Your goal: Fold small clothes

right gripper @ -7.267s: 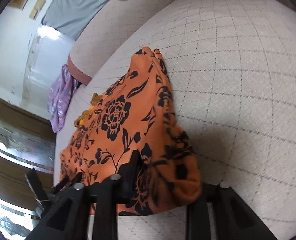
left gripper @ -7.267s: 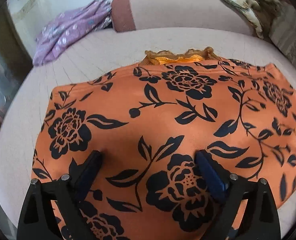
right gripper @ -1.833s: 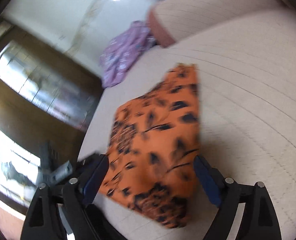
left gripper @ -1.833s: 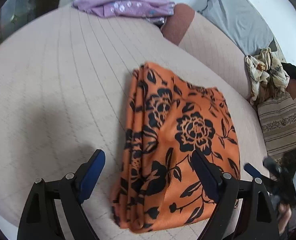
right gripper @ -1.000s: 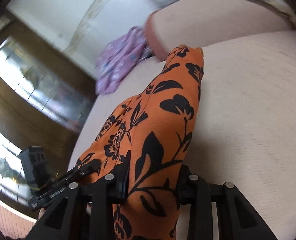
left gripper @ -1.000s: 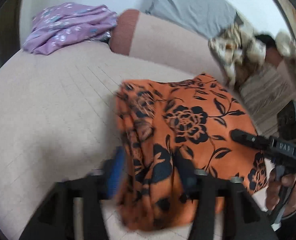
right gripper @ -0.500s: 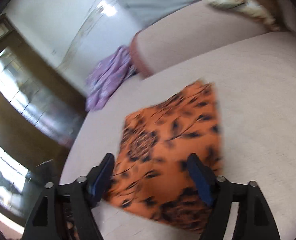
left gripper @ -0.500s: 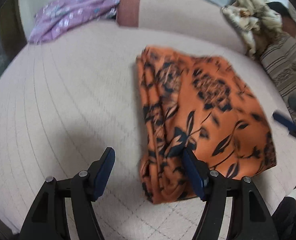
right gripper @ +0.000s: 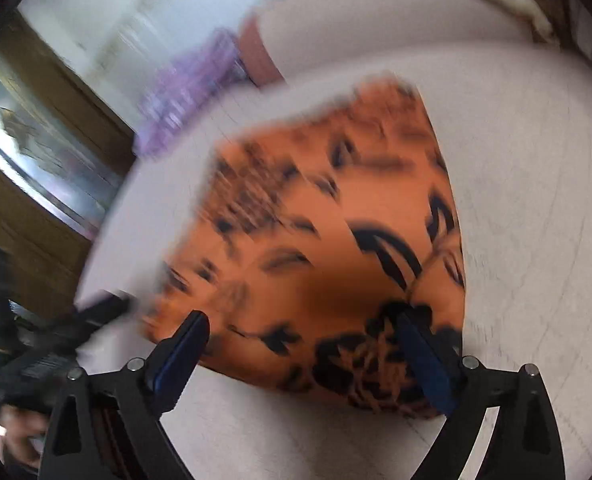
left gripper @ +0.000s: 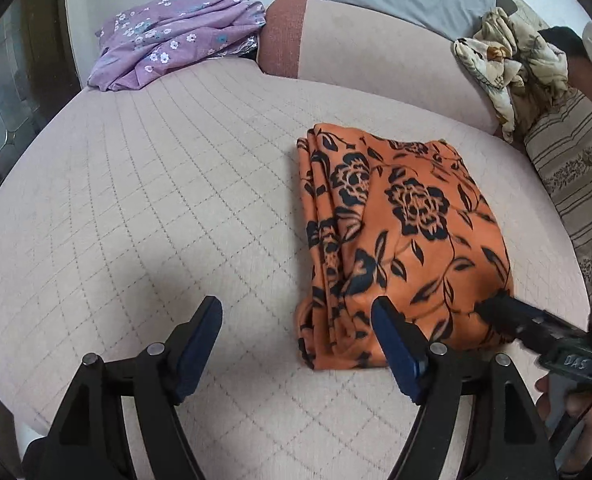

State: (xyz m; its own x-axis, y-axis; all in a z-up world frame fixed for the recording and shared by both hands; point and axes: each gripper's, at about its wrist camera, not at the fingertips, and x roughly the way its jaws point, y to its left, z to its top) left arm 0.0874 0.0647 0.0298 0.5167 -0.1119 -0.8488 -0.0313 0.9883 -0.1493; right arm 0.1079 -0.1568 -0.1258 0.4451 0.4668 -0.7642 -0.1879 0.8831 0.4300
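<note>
An orange garment with black flowers (left gripper: 403, 236) lies folded into a thick rectangle on the pale quilted cushion (left gripper: 156, 208). My left gripper (left gripper: 296, 340) is open and empty, just before the garment's near left corner. My right gripper (right gripper: 299, 356) is open and empty at the garment's near edge (right gripper: 327, 248); that view is blurred by motion. The right gripper also shows in the left wrist view (left gripper: 535, 332), its tip touching the garment's near right corner.
A purple flowered cloth (left gripper: 176, 36) lies at the cushion's far left. A crumpled cream patterned cloth (left gripper: 503, 56) hangs over the backrest (left gripper: 375, 52) at the far right, beside a striped cushion (left gripper: 575, 160). A dark cabinet (right gripper: 36, 152) stands to the left.
Both grippers held the garment a second ago, then let go and opened. The garment now lies flat, and the right gripper is moving fast at its near edge.
</note>
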